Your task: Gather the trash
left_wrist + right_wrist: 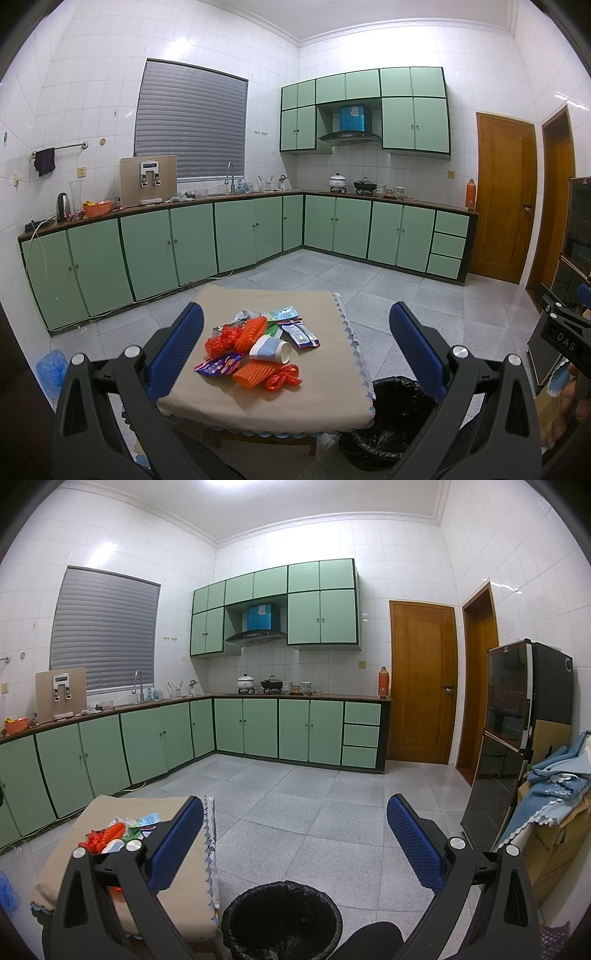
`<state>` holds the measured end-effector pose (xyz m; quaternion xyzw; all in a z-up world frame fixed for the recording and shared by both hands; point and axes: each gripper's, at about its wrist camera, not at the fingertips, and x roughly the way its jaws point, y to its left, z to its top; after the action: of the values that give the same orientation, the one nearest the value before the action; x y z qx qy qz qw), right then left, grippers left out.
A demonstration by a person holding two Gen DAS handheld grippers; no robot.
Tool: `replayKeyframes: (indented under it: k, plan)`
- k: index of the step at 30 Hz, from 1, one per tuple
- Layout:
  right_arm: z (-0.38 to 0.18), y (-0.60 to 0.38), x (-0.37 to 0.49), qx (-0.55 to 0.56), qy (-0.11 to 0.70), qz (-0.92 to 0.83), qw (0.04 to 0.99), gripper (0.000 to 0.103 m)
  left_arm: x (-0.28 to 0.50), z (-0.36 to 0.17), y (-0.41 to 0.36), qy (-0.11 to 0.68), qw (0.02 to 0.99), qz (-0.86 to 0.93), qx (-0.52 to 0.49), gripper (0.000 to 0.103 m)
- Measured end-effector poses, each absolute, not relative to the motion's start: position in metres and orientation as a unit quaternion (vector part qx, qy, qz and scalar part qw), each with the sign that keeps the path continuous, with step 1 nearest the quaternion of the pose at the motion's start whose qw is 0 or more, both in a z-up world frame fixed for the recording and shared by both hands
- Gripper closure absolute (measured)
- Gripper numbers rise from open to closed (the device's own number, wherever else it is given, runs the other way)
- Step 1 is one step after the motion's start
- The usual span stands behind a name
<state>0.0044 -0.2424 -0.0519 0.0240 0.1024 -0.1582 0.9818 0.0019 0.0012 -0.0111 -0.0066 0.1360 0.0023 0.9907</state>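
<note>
A pile of trash lies on a low table with a beige cloth (221, 398): orange foam fruit nets (253, 328), a tipped paper cup (271, 349), a purple wrapper (218, 366), red plastic scraps (282, 376) and snack packets (301, 334). A bin lined with a black bag (391, 417) stands on the floor by the table's right side. My left gripper (295, 328) is open and empty, above and short of the pile. My right gripper (295, 819) is open and empty over the bin (280, 919); the pile (107, 836) lies to its left, partly hidden by its finger.
Green base cabinets (192, 240) with a cluttered counter run along the far walls. A dark glass-door cabinet (509, 738) and a cardboard box with blue cloth (554, 812) stand on the right. Grey tiled floor (314, 794) lies beyond. A blue bag (51, 365) lies left of the table.
</note>
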Motion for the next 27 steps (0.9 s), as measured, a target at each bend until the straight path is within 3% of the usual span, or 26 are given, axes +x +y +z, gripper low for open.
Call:
replayKeyframes:
  k: [27]
  plan:
    - [-0.057,-0.224,0.02,0.009,0.108,-0.123,0.986,0.006,0.011,-0.019,0.032,0.136,0.99,0.039,-0.005,0.006]
